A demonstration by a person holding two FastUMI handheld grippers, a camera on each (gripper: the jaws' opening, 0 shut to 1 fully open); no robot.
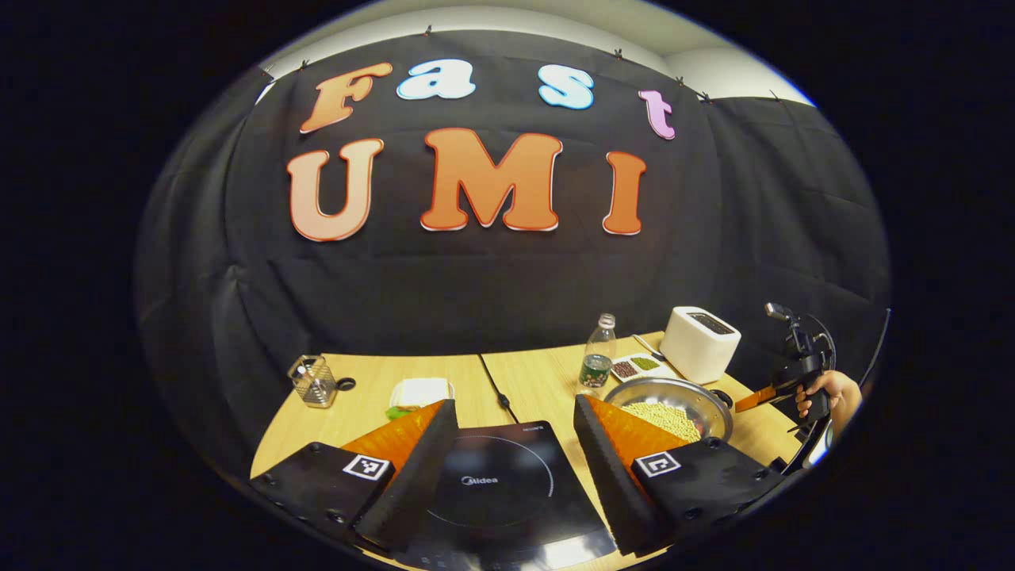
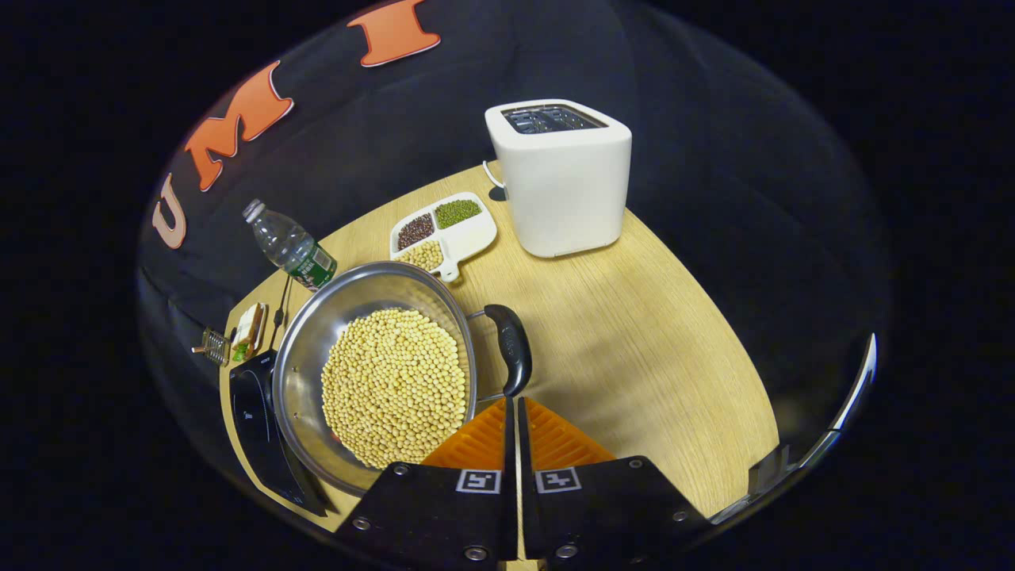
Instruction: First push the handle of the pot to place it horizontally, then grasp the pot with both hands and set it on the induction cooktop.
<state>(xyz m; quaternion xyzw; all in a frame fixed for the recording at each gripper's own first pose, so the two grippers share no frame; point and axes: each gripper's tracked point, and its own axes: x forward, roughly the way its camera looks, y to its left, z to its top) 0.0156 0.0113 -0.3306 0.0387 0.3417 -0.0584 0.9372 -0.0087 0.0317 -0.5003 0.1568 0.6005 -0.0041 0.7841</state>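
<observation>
Stainless steel, thin-walled and shiny, the pot (image 2: pixel 381 373) sits on the wooden table (image 2: pixel 634 341) at about ten o'clock from my right gripper (image 2: pixel 513 412), with the induction cooktop (image 1: pixel 496 484) just beside it on the far side. It is piled with dry soybeans (image 2: pixel 392 385), so I judge it heavy for its size, stiff and slick, and apt to spill if tipped. Its black handle (image 2: pixel 511 349) lies at twelve o'clock, just ahead of my right fingers, which are pressed together with nothing between them. That grip looks the surest place to push; for lifting I would take the handle and the opposite rim. My left gripper (image 1: pixel 515 444) hangs above the cooktop, fingers spread wide and empty. "Midea" is printed on the cooktop glass; the bottle (image 2: pixel 289 246) label is too small to read.
</observation>
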